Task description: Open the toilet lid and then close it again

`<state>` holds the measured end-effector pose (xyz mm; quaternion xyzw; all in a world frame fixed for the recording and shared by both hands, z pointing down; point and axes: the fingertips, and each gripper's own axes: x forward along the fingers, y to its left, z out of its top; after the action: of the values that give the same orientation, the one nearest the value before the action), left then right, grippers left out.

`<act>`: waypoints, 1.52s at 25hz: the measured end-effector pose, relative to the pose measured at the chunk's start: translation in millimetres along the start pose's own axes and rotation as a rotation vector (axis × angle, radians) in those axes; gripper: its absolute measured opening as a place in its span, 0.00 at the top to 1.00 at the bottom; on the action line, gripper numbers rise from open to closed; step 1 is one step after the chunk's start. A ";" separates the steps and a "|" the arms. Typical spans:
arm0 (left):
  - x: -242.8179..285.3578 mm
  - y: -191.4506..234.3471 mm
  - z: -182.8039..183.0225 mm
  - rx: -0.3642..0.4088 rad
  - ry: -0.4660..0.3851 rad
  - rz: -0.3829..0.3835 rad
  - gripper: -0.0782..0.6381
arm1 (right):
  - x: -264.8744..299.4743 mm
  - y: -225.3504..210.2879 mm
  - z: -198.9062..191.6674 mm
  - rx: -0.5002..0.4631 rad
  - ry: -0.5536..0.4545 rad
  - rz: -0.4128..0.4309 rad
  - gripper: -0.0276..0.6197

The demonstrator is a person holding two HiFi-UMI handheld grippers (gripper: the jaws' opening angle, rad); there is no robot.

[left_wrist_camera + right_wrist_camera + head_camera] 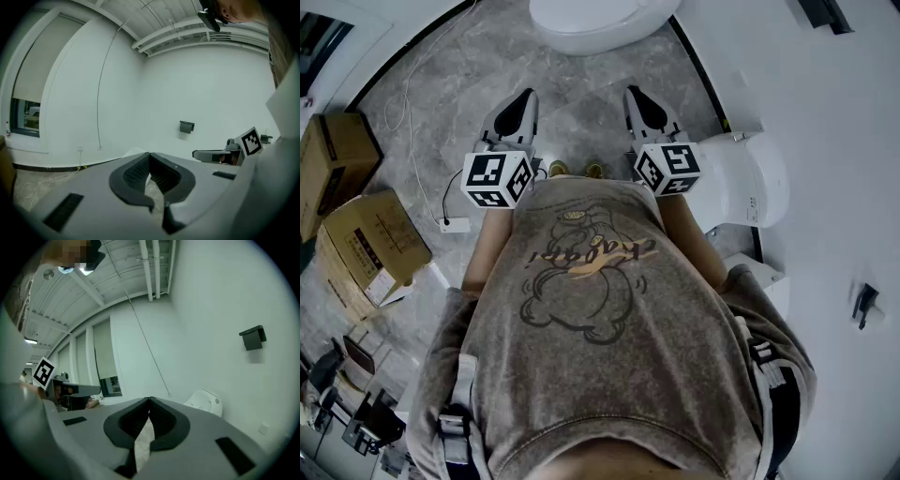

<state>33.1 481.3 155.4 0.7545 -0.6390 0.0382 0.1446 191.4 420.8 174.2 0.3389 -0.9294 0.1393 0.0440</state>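
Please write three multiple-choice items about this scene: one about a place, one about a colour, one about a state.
1. In the head view, the boxes lie
A) at left
B) at right
C) at top centre

2. The toilet is
A) black
B) white
C) blue

3. The right gripper is
A) shut and empty
B) wide open
C) shut on the lid

Answers:
1. A, they stand by the left edge.
2. B, its shell is plain white.
3. A, its tips meet with nothing between them.
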 end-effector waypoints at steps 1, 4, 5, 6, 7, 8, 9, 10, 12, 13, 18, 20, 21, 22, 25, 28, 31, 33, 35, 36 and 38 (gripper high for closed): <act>2.3 -0.2 -1.0 -0.002 0.002 0.002 0.88 | 1.3 -1.5 -0.3 0.000 0.000 0.004 0.92; 8.8 -1.4 -4.5 -0.006 0.006 0.008 0.88 | 4.6 -6.7 -1.0 0.000 -0.003 0.013 0.92; 10.8 -1.8 -6.0 -0.007 0.007 0.009 0.88 | 5.5 -8.9 -1.5 0.001 -0.006 0.015 0.92; 13.0 -1.9 -7.8 -0.008 0.008 0.011 0.88 | 6.5 -11.4 -2.4 0.004 -0.009 0.018 0.92; 15.9 -1.6 -9.6 -0.009 0.009 0.014 0.88 | 8.1 -14.4 -3.8 0.008 -0.010 0.021 0.91; 19.8 -0.7 -11.5 -0.010 0.009 0.017 0.88 | 10.5 -17.8 -5.6 0.011 -0.008 0.024 0.91; 24.4 0.7 -13.1 -0.011 0.010 0.021 0.88 | 13.6 -21.4 -7.6 0.012 -0.002 0.027 0.91; 29.6 2.9 -14.5 -0.012 0.011 0.024 0.88 | 17.5 -24.9 -9.6 0.010 0.005 0.030 0.91; 41.2 10.1 -17.1 -0.020 0.015 0.030 0.88 | 28.3 -31.8 -13.3 0.008 0.019 0.032 0.91; 47.6 14.7 -18.5 -0.024 0.017 0.033 0.88 | 34.9 -35.5 -14.9 0.009 0.025 0.032 0.91; 91.0 44.4 -25.6 -0.029 0.028 0.035 0.88 | 77.5 -59.6 -21.4 0.020 0.034 0.023 0.91; 113.9 58.7 -29.7 -0.029 0.035 0.031 0.88 | 98.9 -72.0 -26.6 0.029 0.039 0.017 0.91; 126.3 66.3 -32.3 -0.032 0.040 0.026 0.88 | 110.6 -78.7 -30.0 0.034 0.044 0.013 0.91; 139.0 73.9 -35.4 -0.035 0.048 0.020 0.88 | 122.6 -85.4 -33.9 0.040 0.052 0.007 0.91; 179.1 99.0 -45.7 -0.041 0.074 0.005 0.88 | 161.5 -107.0 -46.8 0.052 0.075 -0.008 0.91; 221.4 124.2 -59.1 -0.035 0.090 -0.005 0.88 | 203.7 -130.1 -63.0 0.054 0.096 -0.018 0.91; 257.3 144.9 -85.4 -0.036 0.127 -0.012 0.88 | 240.6 -149.5 -88.7 0.066 0.129 -0.020 0.91; 279.3 159.3 -106.0 -0.048 0.147 -0.009 0.88 | 265.3 -159.5 -109.8 0.072 0.150 -0.013 0.91; 300.6 173.7 -127.5 -0.060 0.159 -0.001 0.88 | 290.1 -168.9 -133.9 0.072 0.169 -0.002 0.91; 311.4 180.8 -139.1 -0.063 0.164 0.001 0.88 | 302.3 -174.0 -147.2 0.072 0.178 -0.002 0.91; 332.3 195.1 -165.2 -0.068 0.179 0.000 0.88 | 324.5 -183.5 -176.6 0.079 0.195 -0.009 0.91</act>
<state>-76.2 181.1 426.9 0.7428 -0.6244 0.0836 0.2268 58.3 137.2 442.6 0.3294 -0.9130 0.2080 0.1215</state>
